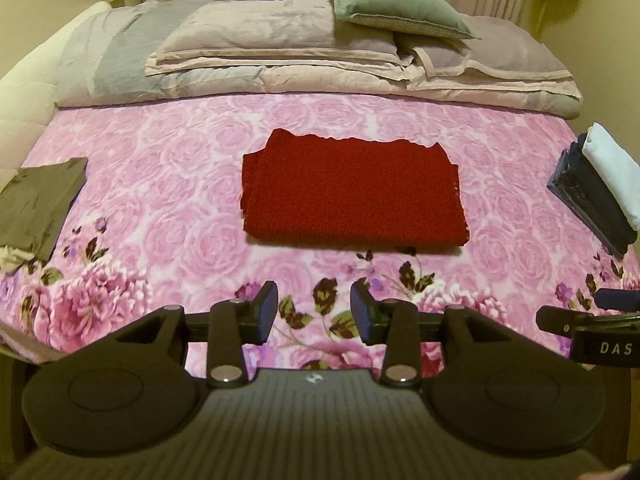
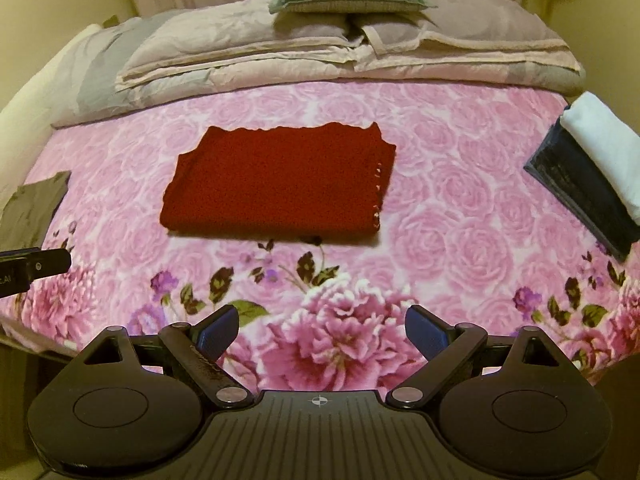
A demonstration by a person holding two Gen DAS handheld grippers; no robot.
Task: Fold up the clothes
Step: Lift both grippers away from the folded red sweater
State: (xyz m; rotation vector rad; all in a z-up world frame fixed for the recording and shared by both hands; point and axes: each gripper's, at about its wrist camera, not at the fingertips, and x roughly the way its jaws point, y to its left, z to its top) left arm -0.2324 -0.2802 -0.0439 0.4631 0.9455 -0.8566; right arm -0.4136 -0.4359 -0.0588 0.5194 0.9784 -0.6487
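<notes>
at the middle of the frame, a folded red garment [image 1: 352, 192] is lying soft and limp on the bed [image 1: 160, 184], graspable at its near edge, while both grippers' jaws are hanging apart, empty.

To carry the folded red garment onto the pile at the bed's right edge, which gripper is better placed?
Probably the right gripper: open, empty, and nearer the pile than the left gripper. The red garment lies free.

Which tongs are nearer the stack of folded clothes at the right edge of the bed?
Right. The right tongs hang open over the bed's near edge on the stack's side; the left tongs, also open and empty, sit farther away, beyond the right ones.
</notes>
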